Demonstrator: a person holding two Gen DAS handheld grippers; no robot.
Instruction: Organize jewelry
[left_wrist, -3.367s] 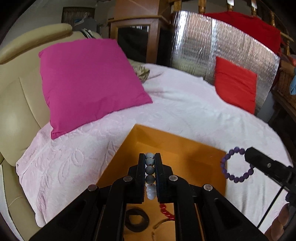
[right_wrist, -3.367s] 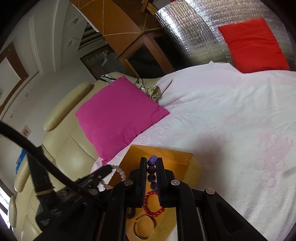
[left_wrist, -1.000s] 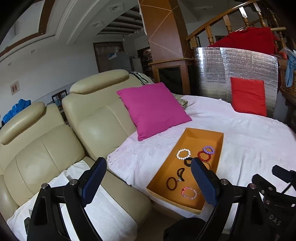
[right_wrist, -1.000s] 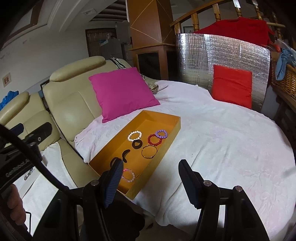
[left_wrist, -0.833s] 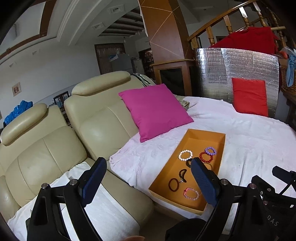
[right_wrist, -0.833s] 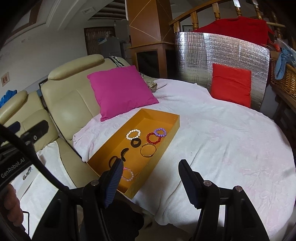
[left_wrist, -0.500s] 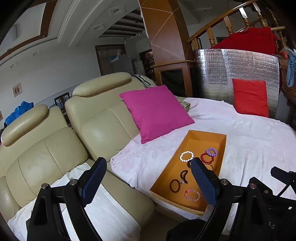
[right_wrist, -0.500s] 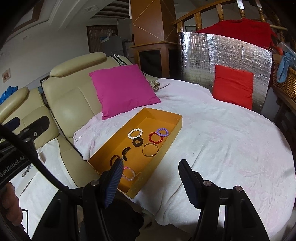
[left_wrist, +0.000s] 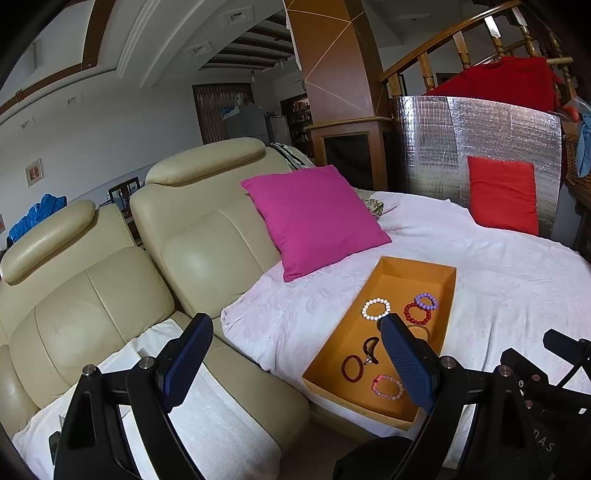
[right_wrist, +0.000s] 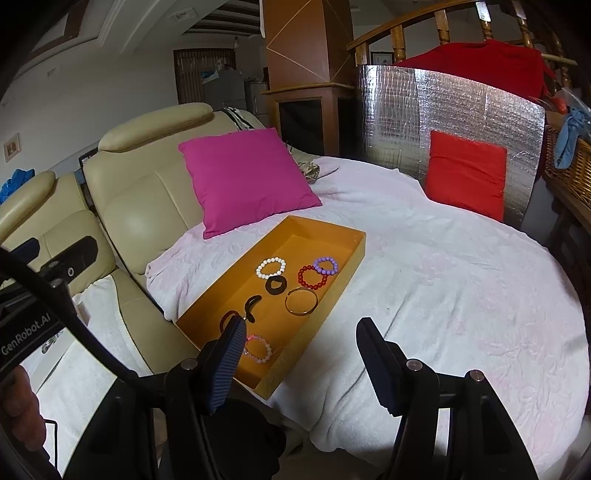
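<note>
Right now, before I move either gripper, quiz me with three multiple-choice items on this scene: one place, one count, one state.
1. The purple bead bracelet lies:
A. in the orange tray
B. on the pink cushion
C. on the blanket

2. Beaded bracelets in the tray:
A. two
B. four
C. six

3. The right gripper is:
A. shut on a bracelet
B. open, holding nothing
C. shut on nothing

Answers: 1 A, it sits beside the red bead bracelet on the tray floor. 2 B, white, red, purple, pink. 3 B, its jaws stand apart with nothing between them.
</note>
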